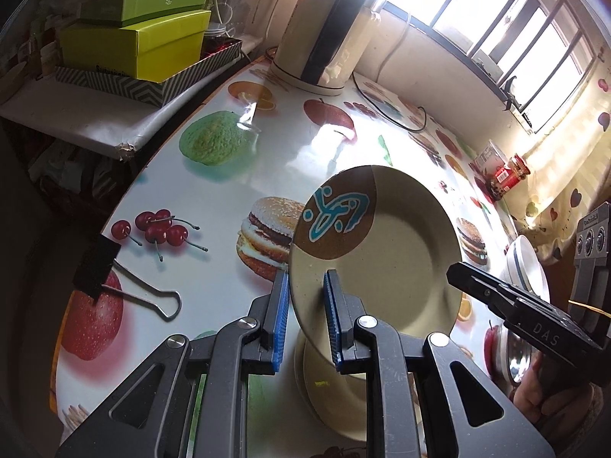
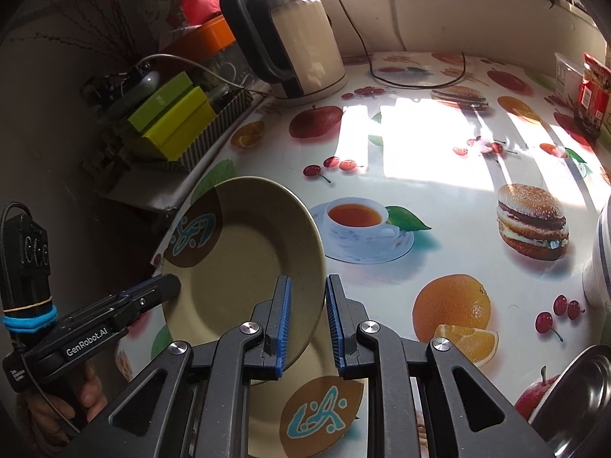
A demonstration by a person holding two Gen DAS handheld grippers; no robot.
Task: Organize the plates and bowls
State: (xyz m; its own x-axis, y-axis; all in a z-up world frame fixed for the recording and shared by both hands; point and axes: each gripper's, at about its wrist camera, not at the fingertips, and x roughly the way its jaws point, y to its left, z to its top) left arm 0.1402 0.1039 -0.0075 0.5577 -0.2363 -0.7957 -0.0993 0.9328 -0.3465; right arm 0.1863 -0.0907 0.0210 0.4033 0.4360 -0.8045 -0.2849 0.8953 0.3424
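Plate (image 1: 385, 252) is held tilted, almost on its edge, above a second plate (image 2: 317, 412) of the same kind, which lies flat on the bench (image 2: 420, 160). The left gripper (image 1: 305, 320) is placed around the near rim; the blue pads (image 1: 280, 316) stand at both sides of the rim, and the jaws seem clenched on it, though a thin gap at the left pad cannot be excluded. In the right wrist view the right gripper (image 2: 307, 324) is set at the opposite rim. Its left pad is close to the edge and its right pad stands apart, so it cannot be told if the rim is gripped or only bracketed.

The plate is judged stiff and glazed, of moderate weight, breakable if dropped. The rim is thin and smooth, so it may slip between the pads; it is best taken deep on the flat border, not at the very edge.

A steel bowl (image 2: 573, 393) and a white bowl (image 1: 529, 271) with a blue line are seen at the right side, near the plates. A large binder clip (image 1: 126, 278) lies on the left.

The bench is covered by a glossy cloth printed with fruit and burgers, probably slippery. Farther off an electric kettle (image 2: 301, 38) stands with its cable, beside stacked green boxes (image 1: 141, 34); a red jar (image 1: 511, 175) is near the barred window (image 1: 508, 30), from which strong sun falls.
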